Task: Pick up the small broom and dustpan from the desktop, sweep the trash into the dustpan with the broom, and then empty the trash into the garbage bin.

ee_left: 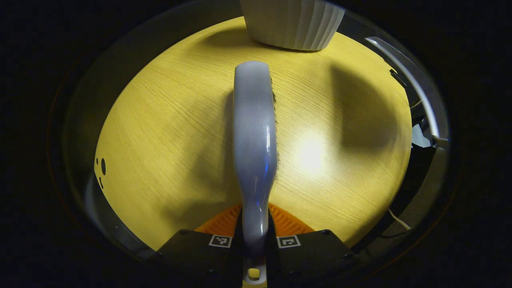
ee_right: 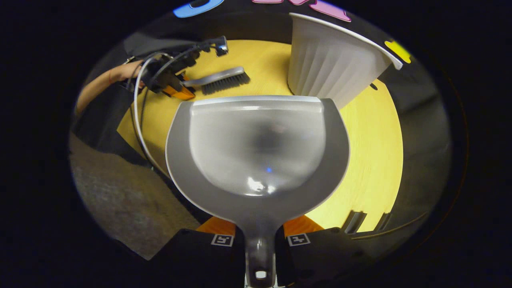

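Note:
In the left gripper view the small broom (ee_left: pixel 255 132) runs straight ahead over the yellow wooden table (ee_left: pixel 160 140), its bristles just showing along its right side. My left gripper (ee_left: pixel 255 240) is shut on its handle. In the right gripper view the grey dustpan (ee_right: pixel 256 148) is held level above the table's (ee_right: pixel 368 152) near edge, with my right gripper (ee_right: pixel 259 240) shut on its handle. Beyond the pan's far lip stands the white ribbed garbage bin (ee_right: pixel 336 68). At the upper left the left gripper (ee_right: pixel 180 90) holds the broom (ee_right: pixel 224 80) low over the table.
The bin (ee_left: pixel 292 24) stands at the table's far side in the left gripper view. A forearm (ee_right: pixel 116 76) and looping cables (ee_right: pixel 138 112) lie behind the left gripper. Grey carpet (ee_right: pixel 120 200) is below the table's left edge. A metal frame bar (ee_left: pixel 416 80) curves past the right edge.

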Motion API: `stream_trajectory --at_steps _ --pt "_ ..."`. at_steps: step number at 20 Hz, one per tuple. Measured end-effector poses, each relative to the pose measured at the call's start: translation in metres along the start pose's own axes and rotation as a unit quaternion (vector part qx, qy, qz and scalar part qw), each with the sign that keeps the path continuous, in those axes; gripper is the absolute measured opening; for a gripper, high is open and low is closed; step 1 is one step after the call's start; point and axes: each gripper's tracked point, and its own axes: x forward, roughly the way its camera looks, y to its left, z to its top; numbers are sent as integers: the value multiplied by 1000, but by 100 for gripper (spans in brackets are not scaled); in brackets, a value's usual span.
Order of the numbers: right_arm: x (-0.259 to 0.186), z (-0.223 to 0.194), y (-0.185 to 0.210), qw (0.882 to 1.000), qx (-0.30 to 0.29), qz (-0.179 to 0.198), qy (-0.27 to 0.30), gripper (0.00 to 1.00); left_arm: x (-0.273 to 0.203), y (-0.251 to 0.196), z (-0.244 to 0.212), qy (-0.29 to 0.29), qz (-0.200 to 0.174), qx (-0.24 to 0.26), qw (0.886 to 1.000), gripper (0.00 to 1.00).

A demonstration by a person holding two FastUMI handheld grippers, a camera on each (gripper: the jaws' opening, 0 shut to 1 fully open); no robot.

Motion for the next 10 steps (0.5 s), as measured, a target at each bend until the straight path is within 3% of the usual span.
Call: stream_trajectory --at_steps 10 --pt "68 17 -18 999 35 -26 28 34 2 -1 1 -3 3 -6 1000 26"
